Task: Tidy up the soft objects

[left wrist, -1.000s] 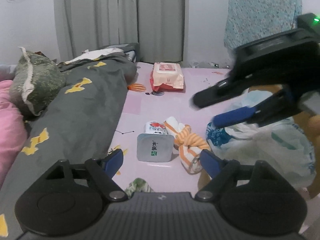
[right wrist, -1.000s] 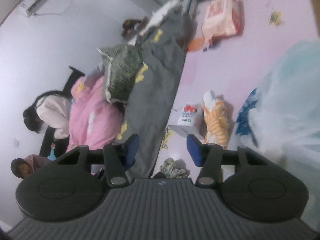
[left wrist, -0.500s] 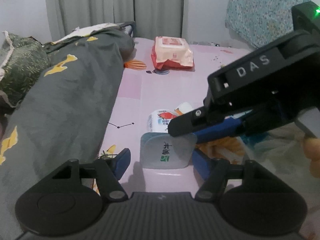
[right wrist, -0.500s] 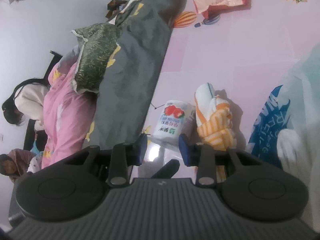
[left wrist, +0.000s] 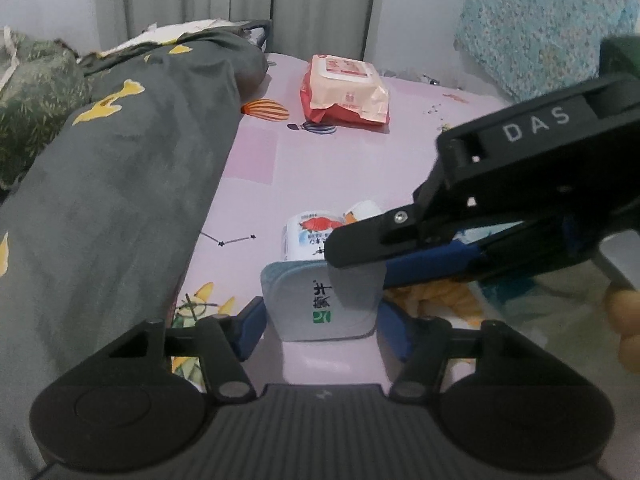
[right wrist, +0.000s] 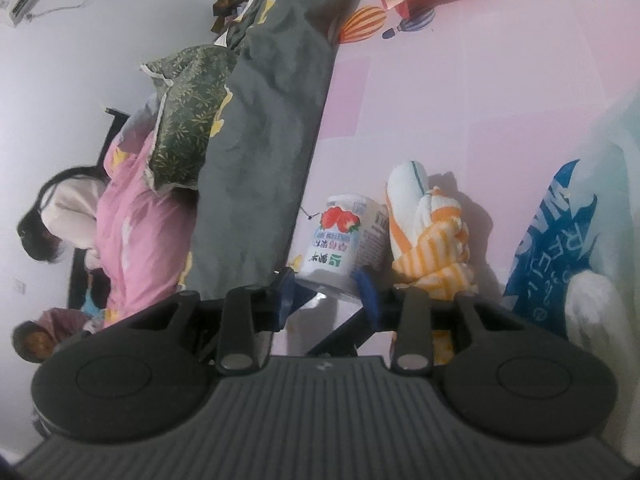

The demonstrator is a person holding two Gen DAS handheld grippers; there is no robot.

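Observation:
A strawberry milk carton (left wrist: pixel 320 304) lies on the pink sheet (left wrist: pixel 320 168). My left gripper (left wrist: pixel 322 326) straddles its near end. Its jaws are closing, with the blue pads against both sides of the carton. My right gripper (right wrist: pixel 326 298) reaches in from the right, and its black finger (left wrist: pixel 360 240) crosses the carton's top. In the right wrist view the carton (right wrist: pixel 340 240) sits between its narrowed pads. An orange-striped rolled cloth (right wrist: pixel 428 240) lies right beside the carton, touched by neither gripper.
A grey quilt (left wrist: pixel 120 180) with yellow shapes and a green pillow (left wrist: pixel 32 96) fill the left. A wet-wipes pack (left wrist: pixel 344 92) lies further back. A plastic bag with blue print (right wrist: pixel 552 240) is on the right. A pink quilt (right wrist: pixel 132 216) and seated people (right wrist: pixel 68 208) are beyond.
Both grippers came down and forward to the carton and narrowed their jaws. The right gripper swung in from the right over the carton, which now sits between both pairs of pads.

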